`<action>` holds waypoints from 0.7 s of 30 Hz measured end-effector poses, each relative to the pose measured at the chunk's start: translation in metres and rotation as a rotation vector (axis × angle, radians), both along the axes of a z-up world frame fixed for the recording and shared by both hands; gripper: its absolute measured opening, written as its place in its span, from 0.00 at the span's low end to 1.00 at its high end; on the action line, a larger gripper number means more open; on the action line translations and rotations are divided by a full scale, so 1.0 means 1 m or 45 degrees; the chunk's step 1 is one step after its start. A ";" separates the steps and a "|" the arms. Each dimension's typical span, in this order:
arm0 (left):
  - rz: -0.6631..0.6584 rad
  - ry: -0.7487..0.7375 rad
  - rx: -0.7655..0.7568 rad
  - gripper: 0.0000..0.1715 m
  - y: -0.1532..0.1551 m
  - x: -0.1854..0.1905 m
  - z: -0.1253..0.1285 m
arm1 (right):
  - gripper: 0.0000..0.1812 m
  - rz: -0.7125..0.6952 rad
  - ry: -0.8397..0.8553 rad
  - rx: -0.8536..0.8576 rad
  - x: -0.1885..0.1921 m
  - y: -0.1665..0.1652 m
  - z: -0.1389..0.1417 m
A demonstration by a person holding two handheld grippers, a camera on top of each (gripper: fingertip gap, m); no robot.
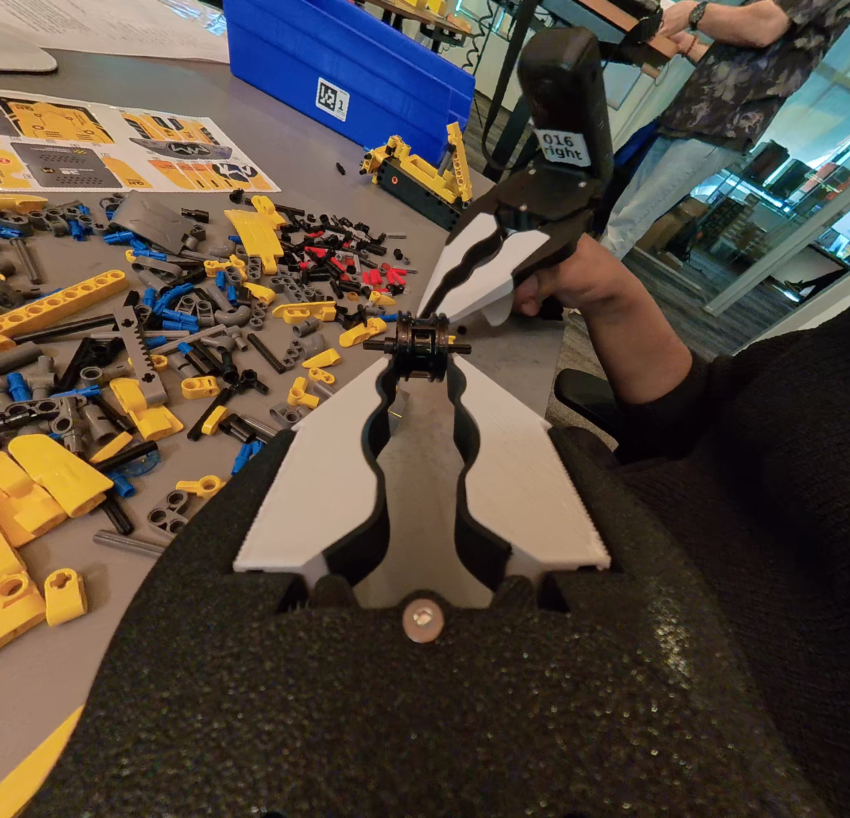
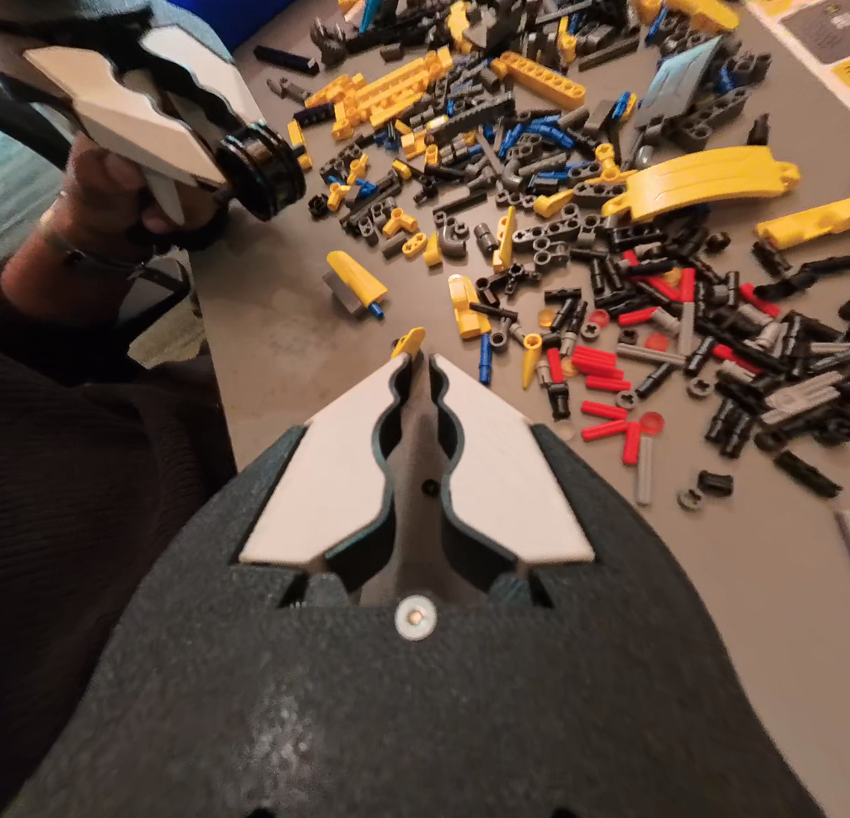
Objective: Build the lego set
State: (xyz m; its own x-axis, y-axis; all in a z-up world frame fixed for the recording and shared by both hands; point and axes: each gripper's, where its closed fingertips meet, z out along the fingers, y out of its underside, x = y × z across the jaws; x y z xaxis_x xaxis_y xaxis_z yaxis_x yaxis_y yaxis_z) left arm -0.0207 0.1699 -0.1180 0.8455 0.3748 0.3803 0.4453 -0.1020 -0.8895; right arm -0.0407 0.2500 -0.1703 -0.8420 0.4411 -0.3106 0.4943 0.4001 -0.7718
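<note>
Between left hand-held gripper [image 1: 419, 359] fingertips: black wheel hub [image 1: 421, 352]

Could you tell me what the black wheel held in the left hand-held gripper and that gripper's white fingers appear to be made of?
The black wheel looks like glossy moulded hard plastic: it shows sharp highlights and crisp ribs. The white fingers of the left hand-held gripper look like matte 3D-printed plastic, judging by the fine parallel layer lines; their dark inner lining could be rubber, but that is unclear.
</note>
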 end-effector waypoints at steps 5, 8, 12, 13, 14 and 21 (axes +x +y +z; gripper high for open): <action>0.001 -0.003 -0.004 0.12 0.000 0.000 -0.001 | 0.12 0.037 -0.010 -0.112 0.009 -0.010 0.017; 0.002 -0.005 -0.006 0.12 0.000 0.000 -0.001 | 0.17 0.019 -0.008 -0.041 0.010 -0.012 0.009; -0.001 -0.007 -0.013 0.12 0.001 0.000 -0.002 | 0.17 -0.026 0.025 0.140 0.007 -0.010 -0.009; -0.005 -0.010 -0.017 0.12 0.001 0.001 -0.002 | 0.15 -0.038 0.040 0.174 0.006 -0.009 -0.011; -0.008 -0.012 -0.022 0.12 0.001 0.001 -0.003 | 0.12 -0.042 0.054 0.193 0.005 -0.009 -0.012; -0.075 0.016 -0.190 0.12 0.014 0.015 -0.018 | 0.03 0.058 0.390 0.238 0.008 -0.017 0.004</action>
State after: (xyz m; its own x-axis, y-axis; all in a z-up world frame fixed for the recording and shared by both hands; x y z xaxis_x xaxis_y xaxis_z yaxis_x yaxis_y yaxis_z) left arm -0.0062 0.1840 -0.1360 0.8719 0.3763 0.3135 0.4238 -0.2589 -0.8680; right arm -0.0331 0.2334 -0.1665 -0.9038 0.4259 0.0421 0.2294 0.5650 -0.7926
